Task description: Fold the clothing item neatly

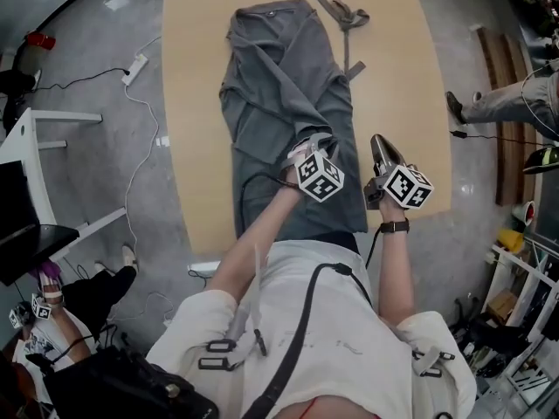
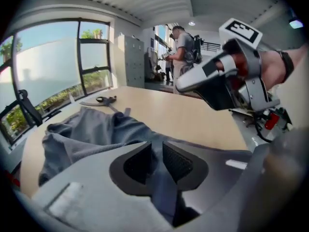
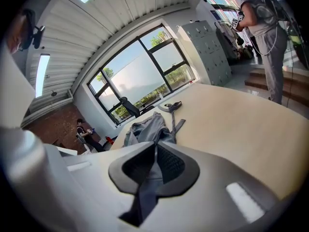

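My left tongs (image 2: 155,161) pinch a fold of the grey garment (image 1: 279,94) — right tongs (image 3: 155,164) clamped tight on another strip of it. Garment lies lengthwise along the surface (image 1: 393,77) midline, far edge to near edge.

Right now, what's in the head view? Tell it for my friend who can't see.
A grey garment lies stretched lengthwise on a tan table, seen from above. At its near end the person's left gripper and right gripper reach in. A knotted grey strap lies at the far end.
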Tool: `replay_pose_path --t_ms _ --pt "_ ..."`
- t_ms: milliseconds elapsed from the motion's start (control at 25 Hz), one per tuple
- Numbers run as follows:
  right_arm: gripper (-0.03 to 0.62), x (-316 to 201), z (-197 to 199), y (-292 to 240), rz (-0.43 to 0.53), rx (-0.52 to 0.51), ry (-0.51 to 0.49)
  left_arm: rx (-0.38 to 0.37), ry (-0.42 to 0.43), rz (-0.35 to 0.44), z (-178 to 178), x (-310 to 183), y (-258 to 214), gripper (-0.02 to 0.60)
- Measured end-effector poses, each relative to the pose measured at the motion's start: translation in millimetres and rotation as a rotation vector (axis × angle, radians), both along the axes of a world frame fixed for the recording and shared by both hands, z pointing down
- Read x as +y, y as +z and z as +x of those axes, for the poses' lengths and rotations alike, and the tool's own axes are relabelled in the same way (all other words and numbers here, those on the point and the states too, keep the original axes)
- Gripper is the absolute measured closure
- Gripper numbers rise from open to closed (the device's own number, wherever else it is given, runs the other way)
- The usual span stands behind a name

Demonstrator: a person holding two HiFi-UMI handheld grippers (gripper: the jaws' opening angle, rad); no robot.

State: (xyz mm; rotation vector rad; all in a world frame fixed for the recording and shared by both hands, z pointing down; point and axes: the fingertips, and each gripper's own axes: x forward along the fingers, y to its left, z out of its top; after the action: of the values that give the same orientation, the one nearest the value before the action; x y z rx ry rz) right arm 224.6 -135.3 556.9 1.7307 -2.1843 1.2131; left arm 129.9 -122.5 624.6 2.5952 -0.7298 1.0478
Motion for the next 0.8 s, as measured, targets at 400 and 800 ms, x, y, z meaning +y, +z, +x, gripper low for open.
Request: replay_pose_path --t_ms 400,800 --pt "0.514 4 -68 52 -0.066 0.138 -0.322 -0.033 -0.131 -0.143 -60 27 35 0.48" --pt "0.403 5 -182 123 -0.083 0.539 -0.901 -0.127 -0.298 -0.169 -132 13 54 0.48"
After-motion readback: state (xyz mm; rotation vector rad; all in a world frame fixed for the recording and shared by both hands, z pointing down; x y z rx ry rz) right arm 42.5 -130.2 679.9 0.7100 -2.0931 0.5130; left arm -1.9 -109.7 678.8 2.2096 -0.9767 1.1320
